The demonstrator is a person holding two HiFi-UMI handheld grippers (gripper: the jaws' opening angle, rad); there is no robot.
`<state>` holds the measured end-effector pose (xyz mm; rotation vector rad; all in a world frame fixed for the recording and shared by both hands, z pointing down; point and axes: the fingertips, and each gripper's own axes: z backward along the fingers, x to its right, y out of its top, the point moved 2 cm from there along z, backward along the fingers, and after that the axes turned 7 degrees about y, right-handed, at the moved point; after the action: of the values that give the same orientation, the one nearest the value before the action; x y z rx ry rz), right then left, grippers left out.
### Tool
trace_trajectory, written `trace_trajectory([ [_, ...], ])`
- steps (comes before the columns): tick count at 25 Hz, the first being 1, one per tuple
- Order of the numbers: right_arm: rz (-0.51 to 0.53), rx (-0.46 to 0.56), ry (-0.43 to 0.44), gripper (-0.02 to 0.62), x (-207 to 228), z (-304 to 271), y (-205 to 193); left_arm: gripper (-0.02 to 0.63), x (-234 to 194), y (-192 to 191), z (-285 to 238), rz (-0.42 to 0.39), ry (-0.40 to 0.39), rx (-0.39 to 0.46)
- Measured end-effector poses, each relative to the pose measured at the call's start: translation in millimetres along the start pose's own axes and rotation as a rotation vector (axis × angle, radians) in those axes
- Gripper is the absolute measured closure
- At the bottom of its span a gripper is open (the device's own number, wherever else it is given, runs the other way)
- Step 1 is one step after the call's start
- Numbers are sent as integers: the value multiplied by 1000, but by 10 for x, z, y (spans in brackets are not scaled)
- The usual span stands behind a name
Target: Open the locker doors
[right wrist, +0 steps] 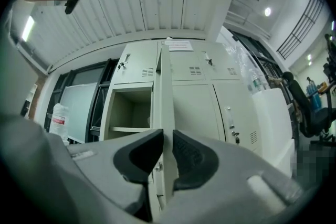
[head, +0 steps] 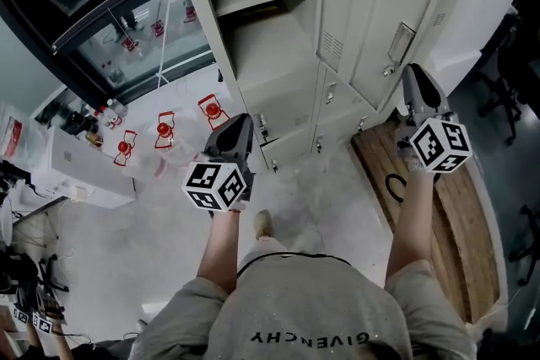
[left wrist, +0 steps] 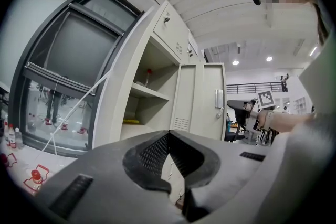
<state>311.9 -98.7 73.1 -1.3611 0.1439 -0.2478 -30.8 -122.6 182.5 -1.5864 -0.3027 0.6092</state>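
Open compartment: the tall bay at the left of the beige locker bank stands open, with one shelf across it. In the left gripper view a small red-topped thing stands on the shelf and a flat yellow thing lies below it; neither can be identified.
Locker door: the door of that bay is swung out towards the person. It has a vent low down and a handle near its free edge.
Other doors: the small doors under the open bay and the column to the right are closed.
Floor: clear bottles with red caps stand on red-marked squares at the left. A wooden pallet lies at the right.
Writing: "GIVENCHY" is printed on the grey shirt. A paper notice is on top of the lockers, too small to read. A bottle with a red label shows at the left, its print illegible.
Left tongs: the left tongs are held out on a bare forearm towards the lower lockers. The tips are together with nothing between them.
Right tongs: the right tongs are reached out to the door's free edge just below the handle. They are closed to a narrow slot that the edge fills, with a pad on each face.
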Motion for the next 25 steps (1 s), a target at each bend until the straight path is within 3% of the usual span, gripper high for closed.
trace_trajectory([
  [8,37,-9,-79,586,197,-65,-33,607,-157,2,-7,-3,24,4],
  [25,130,7,-195,586,238,-94,-16,607,-350,21,-23,-15,38,-15],
])
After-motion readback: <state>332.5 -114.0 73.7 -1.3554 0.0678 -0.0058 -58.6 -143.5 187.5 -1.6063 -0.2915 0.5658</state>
